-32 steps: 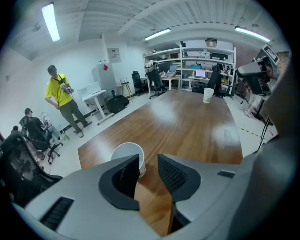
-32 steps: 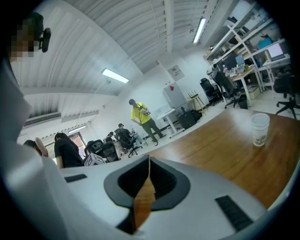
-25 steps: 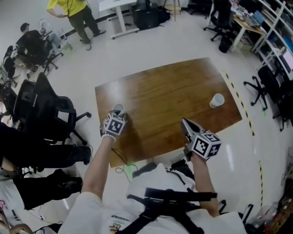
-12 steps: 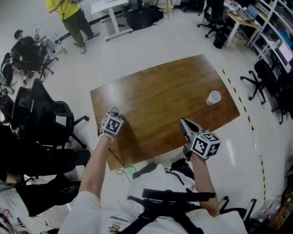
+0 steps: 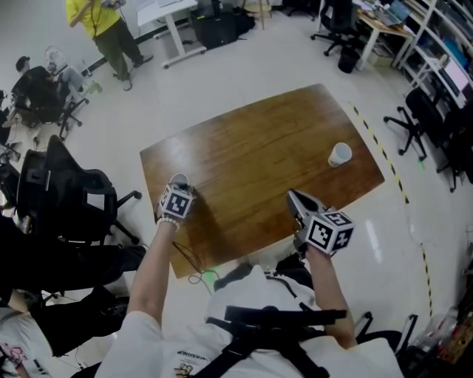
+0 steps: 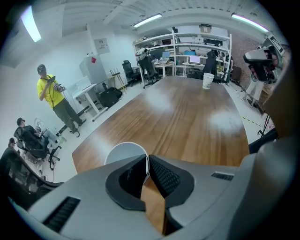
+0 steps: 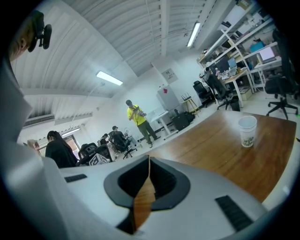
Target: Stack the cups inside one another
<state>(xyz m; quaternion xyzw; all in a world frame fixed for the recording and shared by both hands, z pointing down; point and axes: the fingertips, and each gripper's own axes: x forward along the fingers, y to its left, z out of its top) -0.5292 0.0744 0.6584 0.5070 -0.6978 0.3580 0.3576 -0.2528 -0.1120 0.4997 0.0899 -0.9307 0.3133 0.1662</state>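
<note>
A white paper cup (image 5: pixel 178 179) stands near the left edge of the brown wooden table (image 5: pixel 259 144). My left gripper (image 5: pixel 179 187) points steeply down onto it. In the left gripper view its jaws have just been closing and now pinch the near wall of this cup (image 6: pixel 123 151) at the rim, one pad inside and one outside. A second white cup (image 5: pixel 340 154) stands upright far off at the table's right side; it also shows as the far cup (image 6: pixel 208 80) and the printed cup (image 7: pixel 247 131). My right gripper (image 5: pixel 293 196) hovers by the near edge, shut with nothing in it.
Black office chairs (image 5: pixel 70 188) crowd the floor left of the table. A person in a yellow shirt (image 5: pixel 94 21) stands far back. Desks and shelves (image 5: pixel 436 44) line the right side. Yellow-black tape (image 5: pixel 386 159) runs on the floor past the table's right edge.
The head view has drifted slightly, so the table sits a little higher and further left. Both grippers keep their places; the left one stays at the near cup.
</note>
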